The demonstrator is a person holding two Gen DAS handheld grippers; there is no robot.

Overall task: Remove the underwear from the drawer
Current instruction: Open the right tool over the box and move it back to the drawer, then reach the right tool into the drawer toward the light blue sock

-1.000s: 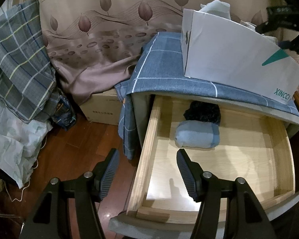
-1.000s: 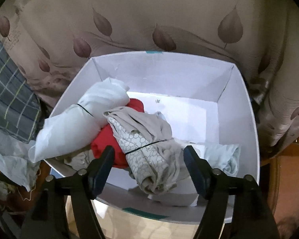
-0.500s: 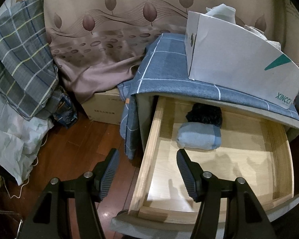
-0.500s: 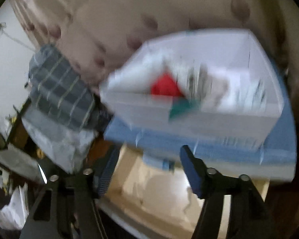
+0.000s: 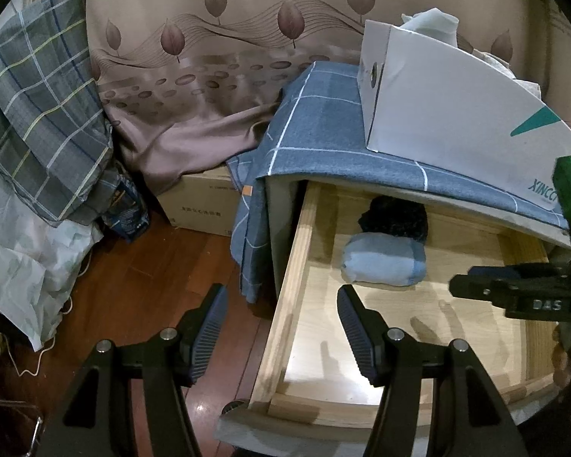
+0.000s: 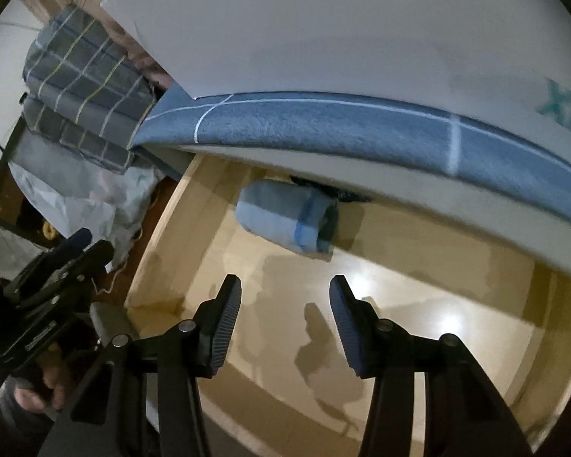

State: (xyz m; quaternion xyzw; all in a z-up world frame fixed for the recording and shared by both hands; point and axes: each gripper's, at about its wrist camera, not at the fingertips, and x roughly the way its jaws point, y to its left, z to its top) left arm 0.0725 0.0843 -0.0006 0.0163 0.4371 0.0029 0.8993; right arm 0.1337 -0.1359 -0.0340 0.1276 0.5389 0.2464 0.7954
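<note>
A rolled blue cotton underwear bundle (image 6: 285, 221) lies in the smooth pale-wood drawer (image 6: 163, 251); the ribbed right gripper (image 6: 283, 318) narrows on nothing, the left gripper (image 5: 281, 331) spread.

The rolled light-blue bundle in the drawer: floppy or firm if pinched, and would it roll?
The light-blue bundle looks like tightly rolled soft cloth, so probably light and squashy, holding its shape while pinched. Its rounded form on the smooth drawer floor might let it roll if nudged.

Leaf-patterned curtain (image 5: 247, 57) above reddish wooden floor (image 5: 141, 278), cardboard box (image 5: 201, 202) beside cloth-draped cabinet (image 5: 323, 144).
</note>
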